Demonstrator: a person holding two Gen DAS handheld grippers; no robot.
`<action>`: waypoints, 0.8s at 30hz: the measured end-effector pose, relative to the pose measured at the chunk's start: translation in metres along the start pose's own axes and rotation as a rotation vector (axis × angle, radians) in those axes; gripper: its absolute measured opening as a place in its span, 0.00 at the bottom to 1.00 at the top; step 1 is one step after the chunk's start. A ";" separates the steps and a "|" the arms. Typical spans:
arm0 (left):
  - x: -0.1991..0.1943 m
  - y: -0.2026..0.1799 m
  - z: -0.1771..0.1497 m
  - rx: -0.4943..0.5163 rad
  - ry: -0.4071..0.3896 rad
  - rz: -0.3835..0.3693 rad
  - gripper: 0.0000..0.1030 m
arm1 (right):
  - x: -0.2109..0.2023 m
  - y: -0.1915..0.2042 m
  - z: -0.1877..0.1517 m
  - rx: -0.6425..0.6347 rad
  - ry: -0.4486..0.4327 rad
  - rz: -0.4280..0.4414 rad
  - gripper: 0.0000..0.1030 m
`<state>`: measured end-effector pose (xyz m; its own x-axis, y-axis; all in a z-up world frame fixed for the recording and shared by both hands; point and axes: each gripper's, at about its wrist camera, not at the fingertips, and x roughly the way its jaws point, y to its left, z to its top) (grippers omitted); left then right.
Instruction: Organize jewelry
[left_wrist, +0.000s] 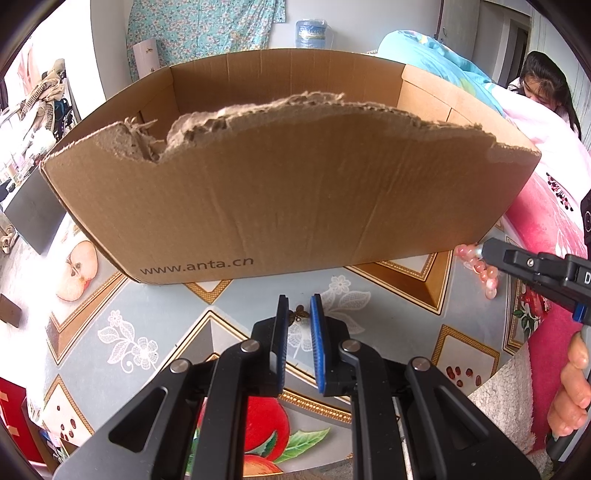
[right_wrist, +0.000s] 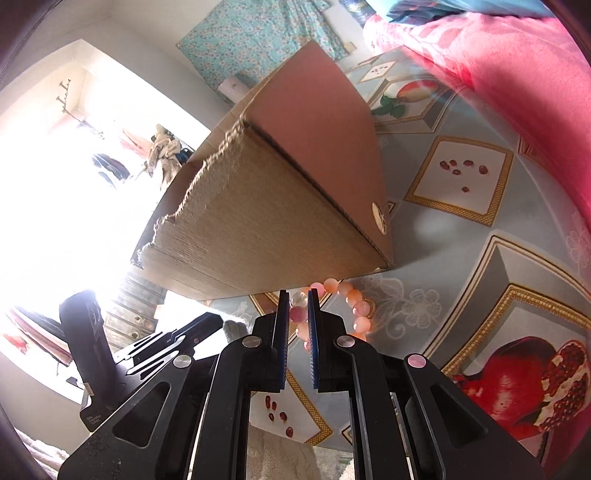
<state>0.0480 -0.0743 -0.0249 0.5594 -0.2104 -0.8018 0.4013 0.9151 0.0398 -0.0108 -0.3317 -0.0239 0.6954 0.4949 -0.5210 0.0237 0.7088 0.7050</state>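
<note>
A pink bead bracelet (right_wrist: 347, 302) lies by the near right corner of a torn brown cardboard box (left_wrist: 280, 199); it also shows in the left wrist view (left_wrist: 476, 264). My right gripper (right_wrist: 295, 306) is closed on beads of the bracelet, the rest of the loop hanging to the right. In the left wrist view the right gripper (left_wrist: 484, 251) comes in from the right edge. My left gripper (left_wrist: 299, 306) hovers over the tablecloth in front of the box, jaws a small gap apart around a small gold-brown ornament (left_wrist: 300, 314); contact is unclear.
The table carries a fruit-patterned cloth (left_wrist: 147, 332). Pink bedding (right_wrist: 498, 55) borders the table on the right. A person (left_wrist: 543, 85) sits behind the box at the far right. A water bottle (left_wrist: 310, 33) stands at the back.
</note>
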 end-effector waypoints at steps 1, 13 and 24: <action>-0.001 0.000 -0.001 -0.001 -0.003 0.001 0.11 | -0.006 -0.004 0.003 0.015 -0.013 0.009 0.08; -0.011 0.003 -0.006 -0.020 -0.021 -0.015 0.11 | -0.038 -0.021 0.016 0.108 -0.085 0.031 0.08; -0.029 0.002 -0.006 -0.023 -0.053 -0.001 0.11 | -0.042 -0.028 0.015 0.134 -0.082 0.126 0.08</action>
<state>0.0281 -0.0640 -0.0050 0.5969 -0.2282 -0.7692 0.3849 0.9226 0.0249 -0.0297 -0.3797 -0.0149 0.7547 0.5295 -0.3874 0.0241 0.5678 0.8228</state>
